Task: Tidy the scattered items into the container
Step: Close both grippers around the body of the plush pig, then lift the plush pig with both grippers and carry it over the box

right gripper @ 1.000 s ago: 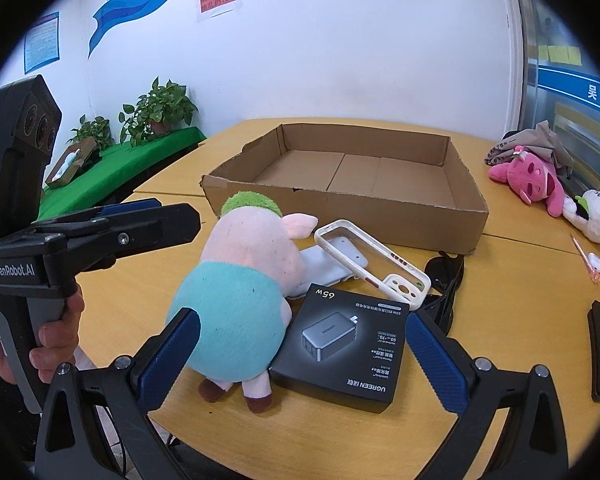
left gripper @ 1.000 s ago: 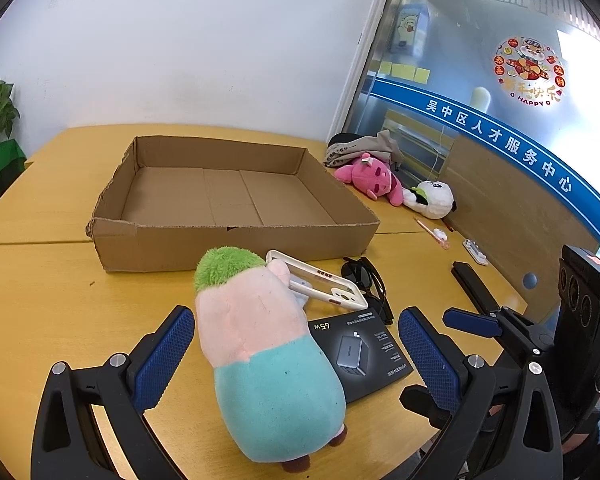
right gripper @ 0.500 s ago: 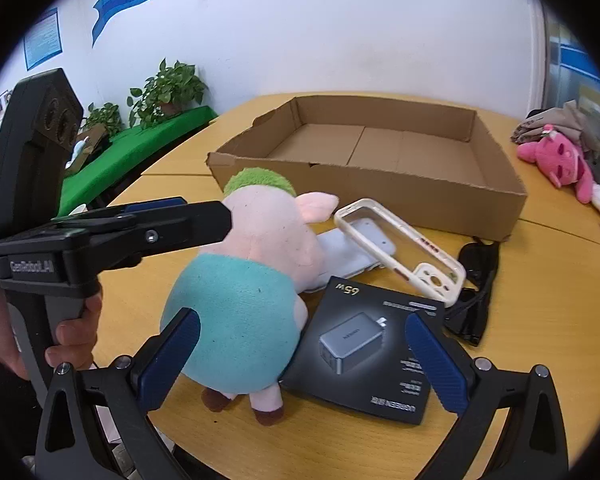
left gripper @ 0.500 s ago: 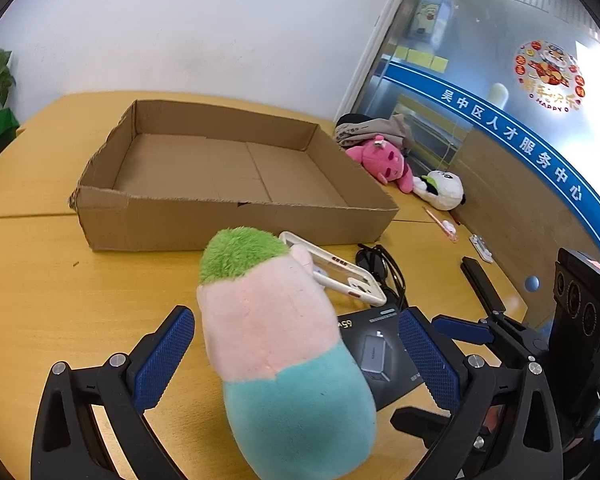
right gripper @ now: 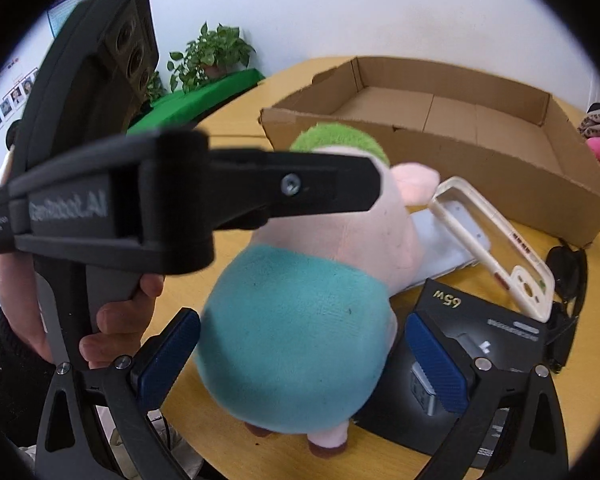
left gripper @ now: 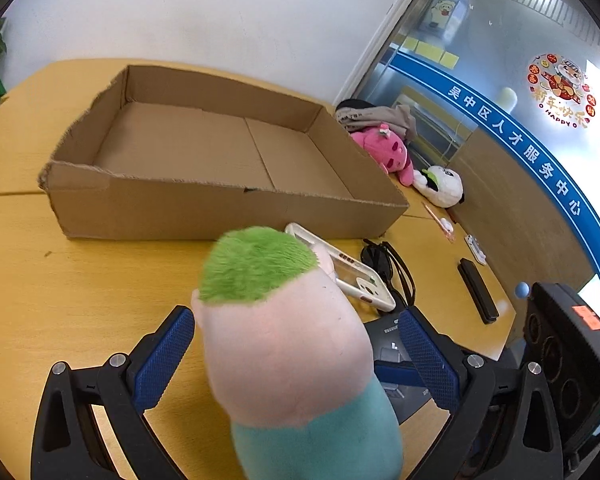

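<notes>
Left wrist view. Over the last second you have brought your left hand-held gripper [left gripper: 296, 356] forward onto the plush pig [left gripper: 284, 344]. A second ago the toy stood ahead of the fingers; now its pink body fills the gap between the two blue pads [left gripper: 164, 356], green tuft just past the tips. The jaws are spread wide, and the pads sit close on either side of the body, not visibly pressing. Judgement: this is the end of the approach, with the grasp itself not yet made.

The cardboard box [left gripper: 220, 216] lies ahead of the fingers on the worktop [left gripper: 40, 300], open on top and holding nothing; every scattered item is outside it. Between toy and box, ahead and to the right, a white phone case [left gripper: 348, 272] rests, with sunglasses [left gripper: 384, 260] just beyond it and a black charger box [left gripper: 392, 344] behind the right finger.

Right wrist view. Your right hand-held gripper [right gripper: 300, 360] has also closed in: the pig's teal lower half [right gripper: 296, 332] now sits between its pads, jaws wide, nothing held. The left tool crosses the frame above the toy, gripped by your hand [right gripper: 112, 320]. The box [right gripper: 440, 148] shows bare cardboard inside. Case [right gripper: 496, 236], charger box [right gripper: 480, 340] and sunglasses [right gripper: 568, 276] remain ahead-right on the worktop.

Both tools bracket one toy; only one need close.
</notes>
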A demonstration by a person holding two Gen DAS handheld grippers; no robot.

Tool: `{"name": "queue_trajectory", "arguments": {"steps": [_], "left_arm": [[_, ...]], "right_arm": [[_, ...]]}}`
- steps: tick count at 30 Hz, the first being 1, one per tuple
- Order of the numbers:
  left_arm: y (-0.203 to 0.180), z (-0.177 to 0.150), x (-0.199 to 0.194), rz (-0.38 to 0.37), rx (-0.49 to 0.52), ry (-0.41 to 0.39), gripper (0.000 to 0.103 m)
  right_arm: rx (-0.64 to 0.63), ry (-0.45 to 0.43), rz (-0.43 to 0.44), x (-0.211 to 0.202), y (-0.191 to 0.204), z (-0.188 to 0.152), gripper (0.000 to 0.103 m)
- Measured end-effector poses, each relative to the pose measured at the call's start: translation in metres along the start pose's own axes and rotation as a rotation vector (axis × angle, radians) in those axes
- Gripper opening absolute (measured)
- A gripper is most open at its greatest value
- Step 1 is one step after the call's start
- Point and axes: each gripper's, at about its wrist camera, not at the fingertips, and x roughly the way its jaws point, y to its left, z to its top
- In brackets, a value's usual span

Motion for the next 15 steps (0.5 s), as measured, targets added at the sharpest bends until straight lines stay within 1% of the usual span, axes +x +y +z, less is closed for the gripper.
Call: {"name": "queue_trajectory", "arguments": {"steps": [2,3,4,5,7,9,13,15], "left_arm": [[0.001,-0.001,0.007,0.018,0.005,0.016,0.101],[0.003,-0.004,0.012,0.031,0.01,0.03,0.099],[0.004,-0.005,0.015,0.036,0.009,0.037,0.094],[0.008,-0.006,0.017,0.039,-0.003,0.046,0.092],[0.013,-0.007,0.019,0.015,-0.025,0.049,0.089],[0.014,-0.007,0.016,0.011,-0.022,0.053,0.086],[0.016,-0.008,0.009,-0.01,-0.026,0.06,0.082],[0.015,-0.009,0.003,-0.008,-0.024,0.061,0.082]], "right_arm": [[0.022,0.022,0.043,0.01,-0.001,-0.002,0.103],[0.023,0.025,0.041,0.013,0.0,-0.003,0.103],[0.017,0.025,0.039,0.014,0.002,-0.003,0.103],[0.01,0.028,0.036,0.015,0.004,-0.004,0.103],[0.0,0.032,0.034,0.017,0.005,-0.004,0.102],[0.0,0.034,0.05,0.018,0.005,-0.004,0.1],[-0.051,0.031,0.027,0.015,0.015,-0.004,0.092],[-0.062,0.029,0.028,0.013,0.02,-0.005,0.089]]}}
